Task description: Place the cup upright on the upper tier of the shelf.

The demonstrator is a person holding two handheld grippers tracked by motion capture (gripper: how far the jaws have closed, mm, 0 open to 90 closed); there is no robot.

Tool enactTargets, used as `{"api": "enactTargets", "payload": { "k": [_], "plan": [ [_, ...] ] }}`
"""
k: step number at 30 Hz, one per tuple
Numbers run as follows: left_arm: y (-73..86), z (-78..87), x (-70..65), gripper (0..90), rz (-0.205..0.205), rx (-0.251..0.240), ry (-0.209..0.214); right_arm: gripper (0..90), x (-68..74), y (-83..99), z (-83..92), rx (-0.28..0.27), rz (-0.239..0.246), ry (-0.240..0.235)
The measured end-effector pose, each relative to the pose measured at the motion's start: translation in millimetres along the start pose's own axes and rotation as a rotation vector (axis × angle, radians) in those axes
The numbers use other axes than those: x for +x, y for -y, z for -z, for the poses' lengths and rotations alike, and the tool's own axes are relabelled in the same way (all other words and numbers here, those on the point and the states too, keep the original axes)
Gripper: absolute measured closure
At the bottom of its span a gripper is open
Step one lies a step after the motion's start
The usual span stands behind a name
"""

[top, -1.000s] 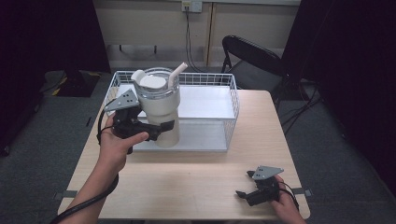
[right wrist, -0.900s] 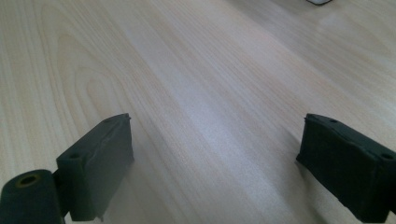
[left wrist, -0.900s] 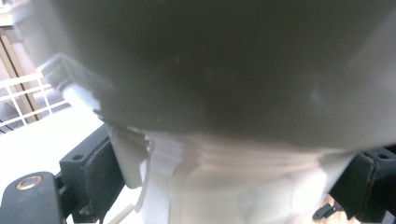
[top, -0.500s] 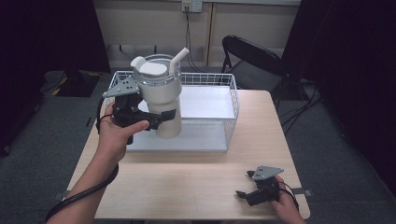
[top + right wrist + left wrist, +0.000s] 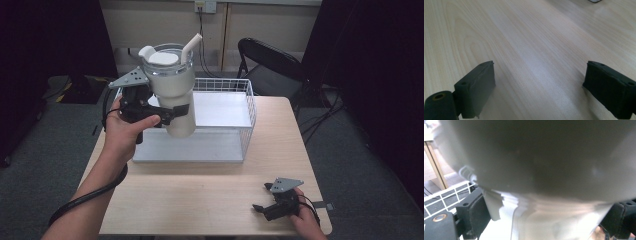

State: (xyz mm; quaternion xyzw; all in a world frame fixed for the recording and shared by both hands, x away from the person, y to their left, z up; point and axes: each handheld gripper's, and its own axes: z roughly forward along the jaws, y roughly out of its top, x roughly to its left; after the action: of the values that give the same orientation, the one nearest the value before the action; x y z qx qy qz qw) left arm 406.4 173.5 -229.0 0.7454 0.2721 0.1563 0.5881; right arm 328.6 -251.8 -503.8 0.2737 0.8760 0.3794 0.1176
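A large cream tumbler [image 5: 172,90] with a lid and a bent straw [image 5: 191,44] hangs in the air above the left part of the white wire basket [image 5: 247,107]. My left gripper [image 5: 165,112] is shut on the tumbler's body, its jaws on either side. In the left gripper view the tumbler [image 5: 544,170] looms close and blurred between the two black pads [image 5: 475,212]. My right gripper [image 5: 257,207] rests low at the table's front right, open, with bare wood between its pads [image 5: 477,87].
The wooden table [image 5: 200,200] has its edge just right of my right hand. A black folding chair [image 5: 267,62] stands behind the table. A white tray floor [image 5: 220,112] lines the basket.
My left gripper has lifted the tumbler up out of the basket, higher and nearer the camera. The right gripper has stayed put.
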Motion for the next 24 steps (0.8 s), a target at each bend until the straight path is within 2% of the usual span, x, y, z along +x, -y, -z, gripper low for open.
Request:
{"api": "enactTargets", "payload": {
  "k": [4,13,24],
  "plan": [
    [-5.3,-1.8,2.7,10.3,0.018,-0.009,-0.002,9.1,0.0,0.0,0.0,0.0,0.0,0.0],
    [-17.6,-4.3,10.2,10.3,0.009,-0.013,-0.025,9.1,0.1,0.0,0.0,0.0,0.0,0.0],
    [-23.4,-3.8,20.1,10.3,0.006,-0.033,-0.065,9.1,0.5,0.3,0.3,0.0,-0.002,0.003]
  ]
}}
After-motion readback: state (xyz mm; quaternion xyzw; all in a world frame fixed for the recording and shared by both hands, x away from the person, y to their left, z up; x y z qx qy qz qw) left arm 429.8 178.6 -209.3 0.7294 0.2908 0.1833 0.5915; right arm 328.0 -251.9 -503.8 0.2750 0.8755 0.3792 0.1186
